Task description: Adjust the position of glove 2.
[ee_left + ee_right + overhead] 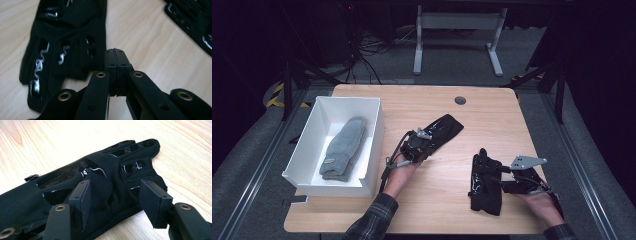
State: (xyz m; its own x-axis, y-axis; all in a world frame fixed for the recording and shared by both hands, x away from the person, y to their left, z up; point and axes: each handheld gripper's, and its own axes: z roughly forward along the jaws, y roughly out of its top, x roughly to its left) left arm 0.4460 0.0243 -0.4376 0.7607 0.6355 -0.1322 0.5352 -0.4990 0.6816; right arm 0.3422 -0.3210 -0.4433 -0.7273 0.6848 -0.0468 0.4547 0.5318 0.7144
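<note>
Two black gloves lie on the table — the left gripper, jaws pressed together empty, beside one glove; the right gripper, jaws parted, straddles the other glove.

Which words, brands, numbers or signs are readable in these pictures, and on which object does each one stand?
None can be read.
Small tag on the grey sock in the white box: too small to read.
Shiny marks on the two black gloves: a wavy grip pattern, not letters.
</note>
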